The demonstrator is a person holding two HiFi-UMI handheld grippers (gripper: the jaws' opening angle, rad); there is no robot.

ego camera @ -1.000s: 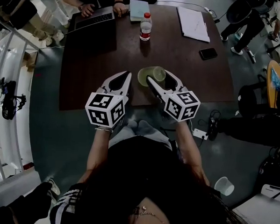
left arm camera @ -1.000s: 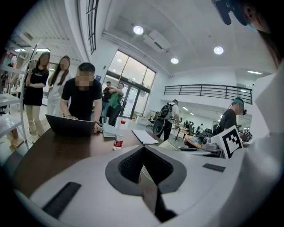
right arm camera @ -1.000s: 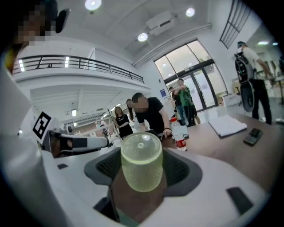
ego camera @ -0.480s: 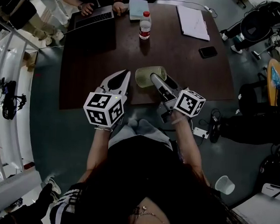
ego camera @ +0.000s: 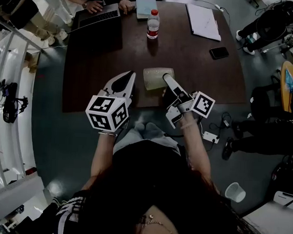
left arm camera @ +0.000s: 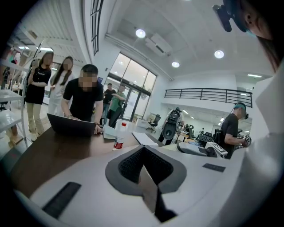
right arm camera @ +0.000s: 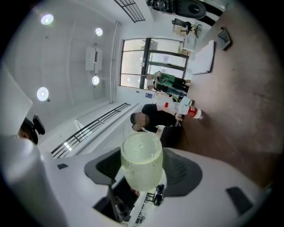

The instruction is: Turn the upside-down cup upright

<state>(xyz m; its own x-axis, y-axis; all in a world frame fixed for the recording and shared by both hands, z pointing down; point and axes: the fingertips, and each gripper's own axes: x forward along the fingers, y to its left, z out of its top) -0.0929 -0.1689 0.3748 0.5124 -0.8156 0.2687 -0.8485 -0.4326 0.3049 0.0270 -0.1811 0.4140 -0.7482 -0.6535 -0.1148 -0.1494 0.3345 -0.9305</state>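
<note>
A pale green translucent cup (ego camera: 157, 78) hangs on its side just above the near edge of the dark table (ego camera: 100, 62). My right gripper (ego camera: 164, 80) is shut on it and rolled over onto its side. In the right gripper view the cup (right arm camera: 142, 166) fills the gap between the jaws, its far round end pointing away from the camera. My left gripper (ego camera: 130, 77) is shut and empty, level over the table edge to the left of the cup. Its jaws meet with nothing between them in the left gripper view (left arm camera: 144, 155).
On the far half of the table are a water bottle (ego camera: 152, 25), a laptop (ego camera: 99, 16) with a person's hands at it, a notebook (ego camera: 145, 6), papers (ego camera: 203, 23) and a phone (ego camera: 219, 53). A white cup (ego camera: 234, 193) lies on the floor at the right.
My right gripper has rolled with the cup in it, so the cup now shows its side to the head camera instead of a round end. The left gripper has stayed still.
</note>
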